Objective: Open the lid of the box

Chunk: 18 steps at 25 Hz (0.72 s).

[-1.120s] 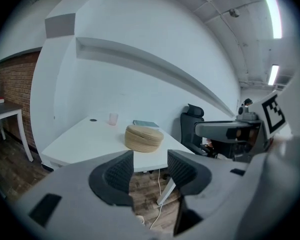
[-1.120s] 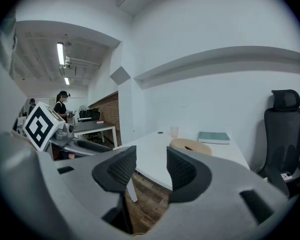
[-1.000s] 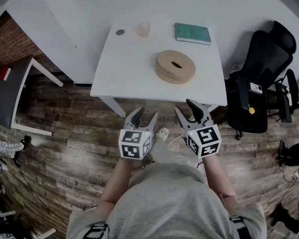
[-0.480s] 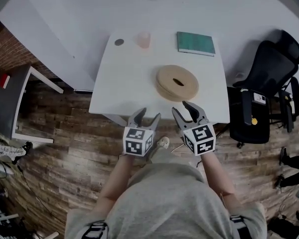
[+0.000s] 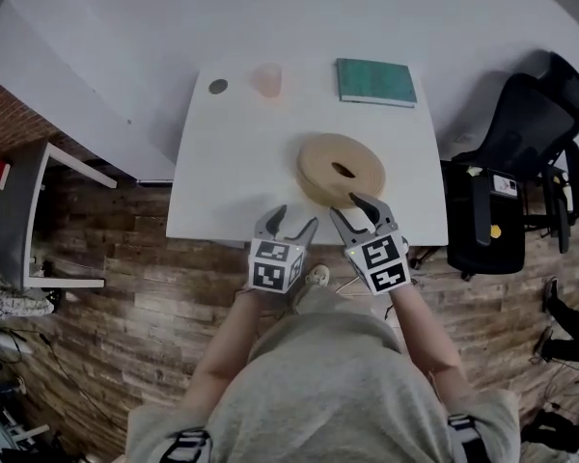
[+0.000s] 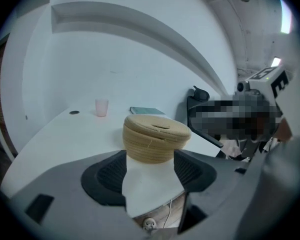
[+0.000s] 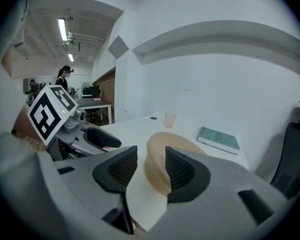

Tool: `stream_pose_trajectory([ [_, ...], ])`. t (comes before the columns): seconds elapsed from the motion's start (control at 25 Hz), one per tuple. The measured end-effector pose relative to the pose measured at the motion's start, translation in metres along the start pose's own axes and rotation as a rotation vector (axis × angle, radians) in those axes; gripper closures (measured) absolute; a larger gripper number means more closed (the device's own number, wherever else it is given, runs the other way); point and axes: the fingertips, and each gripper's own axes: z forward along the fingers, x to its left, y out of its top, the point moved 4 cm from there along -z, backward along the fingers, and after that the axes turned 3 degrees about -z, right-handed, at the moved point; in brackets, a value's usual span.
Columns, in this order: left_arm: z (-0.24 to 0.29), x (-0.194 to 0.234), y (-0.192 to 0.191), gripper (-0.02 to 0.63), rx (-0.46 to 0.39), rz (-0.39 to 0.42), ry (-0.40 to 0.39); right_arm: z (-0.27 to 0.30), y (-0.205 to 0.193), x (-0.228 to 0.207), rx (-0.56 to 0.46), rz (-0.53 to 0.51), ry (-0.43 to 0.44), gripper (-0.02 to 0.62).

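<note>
Both grippers have come forward since the earlier frames, from over the wooden floor to the near edge of the white rectangular table (image 5: 232, 162). The left gripper (image 5: 293, 220) is opening its jaws. Nothing sits between them. In its own view the round tan woven box with a slotted lid (image 6: 156, 136) stands straight ahead of the gap, beyond the jaw tips and apart from them. The lid lies flat on the box, closed.

The right gripper (image 5: 352, 208) holds its jaws spread, gripping nothing. The box lies just ahead of them, its near rim partly behind the right-hand jaw. From the head view that jaw's tip overlaps the box's near rim; whether it touches cannot be told. Far beyond both sets of jaws, at the table's back edge, stand a translucent pink plastic cup (image 5: 267, 78) and a flat green book (image 5: 374, 82).
</note>
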Motion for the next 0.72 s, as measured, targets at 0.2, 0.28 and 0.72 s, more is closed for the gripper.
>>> stream_pose_trajectory([
  [0.2, 0.027, 0.007, -0.003, 0.324, 0.036, 0.012, -0.009, 0.019, -0.010, -0.007, 0.059, -0.073, 0.008, 0.427],
  [0.28, 0.037, 0.009, -0.004, 0.318, 0.049, 0.014, -0.010, 0.024, -0.014, -0.009, 0.080, -0.098, 0.016, 0.430],
  [0.72, 0.081, 0.020, -0.008, 0.305, 0.110, 0.036, -0.011, 0.051, -0.025, -0.011, 0.192, -0.277, 0.075, 0.458],
])
